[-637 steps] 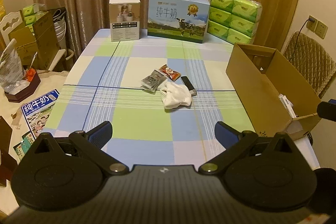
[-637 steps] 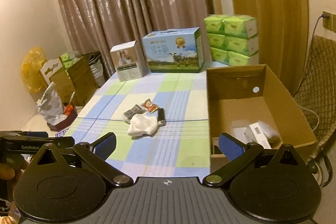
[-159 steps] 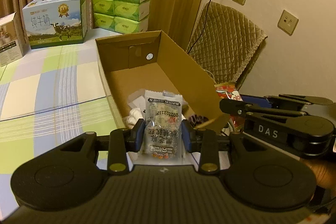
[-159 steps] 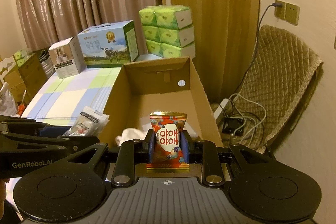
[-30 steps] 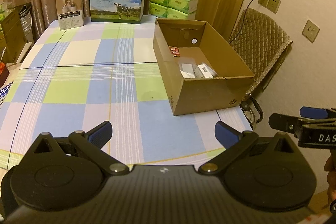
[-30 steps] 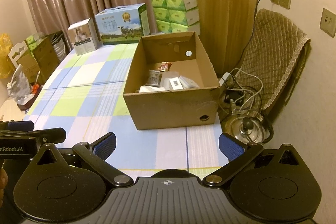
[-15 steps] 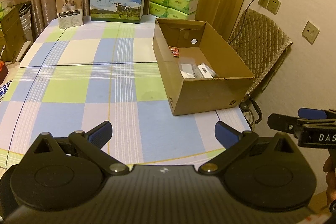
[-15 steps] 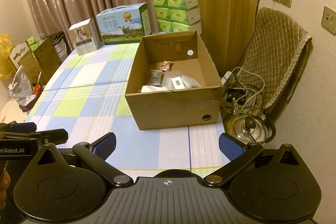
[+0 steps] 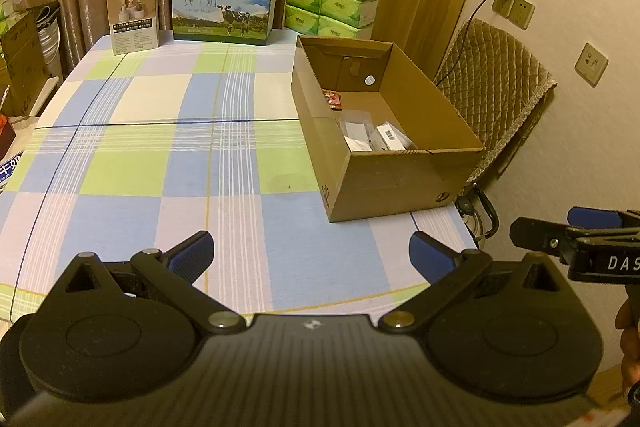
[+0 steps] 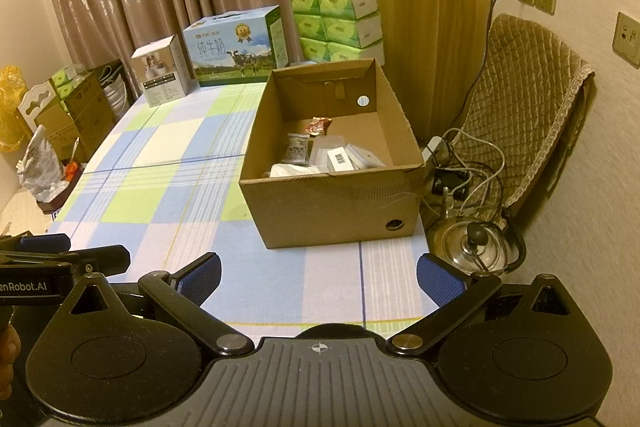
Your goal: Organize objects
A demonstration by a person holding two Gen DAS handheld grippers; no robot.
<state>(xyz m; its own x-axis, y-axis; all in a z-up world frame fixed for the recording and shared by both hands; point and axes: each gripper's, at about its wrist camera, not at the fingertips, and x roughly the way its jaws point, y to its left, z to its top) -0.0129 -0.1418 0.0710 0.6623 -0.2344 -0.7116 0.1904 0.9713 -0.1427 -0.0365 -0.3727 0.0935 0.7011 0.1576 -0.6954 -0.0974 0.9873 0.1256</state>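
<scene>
An open cardboard box (image 9: 400, 183) (image 10: 332, 207) stands on the right side of the checked tablecloth (image 9: 160, 147). Inside it lie a red snack packet (image 10: 318, 125) (image 9: 333, 98), a grey snack packet (image 10: 297, 147), a white cloth (image 10: 292, 171) and small white boxes (image 10: 344, 158) (image 9: 376, 137). My left gripper (image 9: 310, 257) is open and empty, held back over the table's near edge. My right gripper (image 10: 318, 277) is also open and empty, in front of the box's near wall. Each gripper shows at the edge of the other's view.
At the table's far end stand a milk carton case (image 9: 224, 9), a small white box (image 9: 133, 15) and stacked green tissue packs (image 9: 332, 1). Right of the table are a quilted chair (image 10: 520, 115), cables and a metal kettle (image 10: 472, 247) on the floor.
Both grippers let go of their snack packets, which now lie in the box, and drew back from it. Over the last second they barely shifted.
</scene>
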